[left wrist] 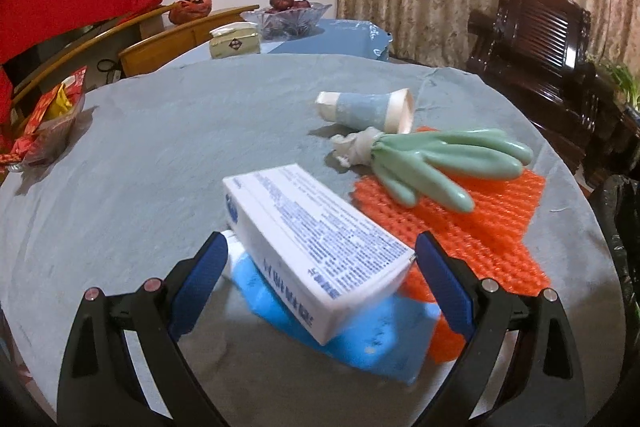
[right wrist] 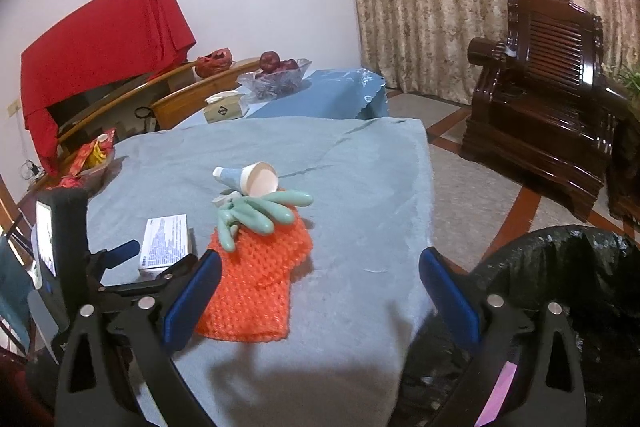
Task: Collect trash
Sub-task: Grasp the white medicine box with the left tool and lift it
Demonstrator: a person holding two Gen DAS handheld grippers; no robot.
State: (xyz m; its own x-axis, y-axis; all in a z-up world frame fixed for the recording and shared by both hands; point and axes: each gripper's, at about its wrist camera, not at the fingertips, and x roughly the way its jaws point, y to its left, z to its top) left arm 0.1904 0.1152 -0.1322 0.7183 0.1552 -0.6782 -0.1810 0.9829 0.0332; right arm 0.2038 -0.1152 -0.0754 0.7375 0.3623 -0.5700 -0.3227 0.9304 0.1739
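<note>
My left gripper (left wrist: 316,267), fingers spread, brackets the white carton (left wrist: 316,247) for pickup, while my right gripper (right wrist: 320,291) waits spread and empty beside the black-lined bin (right wrist: 568,267).

Surface: table under a grey-blue cloth (right wrist: 360,187)
Middle: orange knitted mesh mat (right wrist: 256,283), tipped white-and-blue paper cup (right wrist: 248,179)
Left side: white printed cardboard box (right wrist: 166,241), over a flat blue packet (left wrist: 360,331)
Left edge: clear tray of red snack packets (left wrist: 44,123)
</note>
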